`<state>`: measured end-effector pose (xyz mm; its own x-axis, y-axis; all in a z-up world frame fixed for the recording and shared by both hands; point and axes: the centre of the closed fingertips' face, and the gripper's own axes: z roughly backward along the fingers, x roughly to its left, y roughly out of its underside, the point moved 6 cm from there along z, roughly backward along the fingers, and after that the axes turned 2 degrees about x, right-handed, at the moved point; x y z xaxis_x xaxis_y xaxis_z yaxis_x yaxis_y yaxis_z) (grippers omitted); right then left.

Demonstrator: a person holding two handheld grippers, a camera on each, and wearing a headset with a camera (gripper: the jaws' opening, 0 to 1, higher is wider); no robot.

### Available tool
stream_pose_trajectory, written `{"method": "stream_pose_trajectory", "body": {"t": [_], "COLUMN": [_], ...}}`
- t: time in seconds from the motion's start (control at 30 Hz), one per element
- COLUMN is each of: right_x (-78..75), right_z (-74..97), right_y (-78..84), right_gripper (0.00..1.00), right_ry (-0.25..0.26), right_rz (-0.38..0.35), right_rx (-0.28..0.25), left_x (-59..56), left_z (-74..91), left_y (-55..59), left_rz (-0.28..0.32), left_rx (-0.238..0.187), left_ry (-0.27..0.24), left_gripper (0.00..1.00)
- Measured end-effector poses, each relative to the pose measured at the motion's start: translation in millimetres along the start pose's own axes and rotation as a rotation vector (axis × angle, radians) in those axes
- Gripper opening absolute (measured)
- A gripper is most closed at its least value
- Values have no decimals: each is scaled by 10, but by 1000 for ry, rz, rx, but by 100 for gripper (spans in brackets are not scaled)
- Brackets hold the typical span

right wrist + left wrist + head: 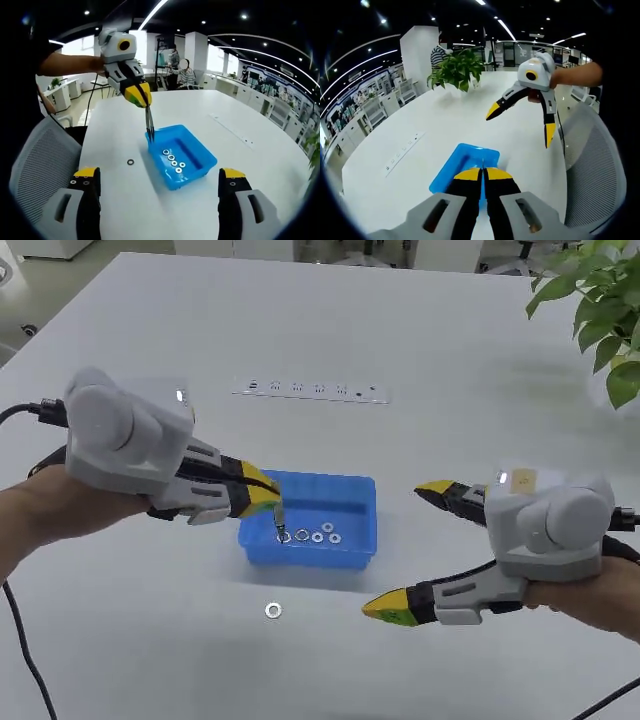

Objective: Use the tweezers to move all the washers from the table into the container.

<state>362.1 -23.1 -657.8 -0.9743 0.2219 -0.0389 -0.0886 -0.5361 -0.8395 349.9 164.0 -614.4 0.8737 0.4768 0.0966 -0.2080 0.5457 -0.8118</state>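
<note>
Right tongs (394, 548) agape, left tongs (271, 496) clenched on thin tweezers (149, 122), tips inside blue container (305, 553).

White worktable (450, 350), viewed from above and slightly in front.
Carries a blue rectangular container (310, 552) near the middle. Bears one loose metal washer (273, 611) in front of the container, near it but not touching. Holds a flat white power strip (310, 390) farther back, well apart from the container, and a leafy green plant (457, 67) toward the far right.
</note>
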Motion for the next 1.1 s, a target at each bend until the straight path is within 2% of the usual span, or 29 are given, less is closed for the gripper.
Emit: {"method": "stream_pose_trajectory", "body": {"t": [0.23, 0.47, 1.1], "right_x": [67, 126, 196], "right_z": [-13, -33, -80], "right_y": [12, 36, 86], "right_gripper": [100, 100, 99], "right_ry": [-5, -12, -34], "right_rz": [-1, 1, 8], "right_rx": [2, 12, 38], "left_x": [-82, -198, -378], "left_z": [56, 69, -78], "left_y": [32, 115, 357], "left_rz": [1, 4, 21], "left_rx": [-1, 11, 46], "left_ry": [-2, 8, 35], "left_gripper": [5, 5, 6]}}
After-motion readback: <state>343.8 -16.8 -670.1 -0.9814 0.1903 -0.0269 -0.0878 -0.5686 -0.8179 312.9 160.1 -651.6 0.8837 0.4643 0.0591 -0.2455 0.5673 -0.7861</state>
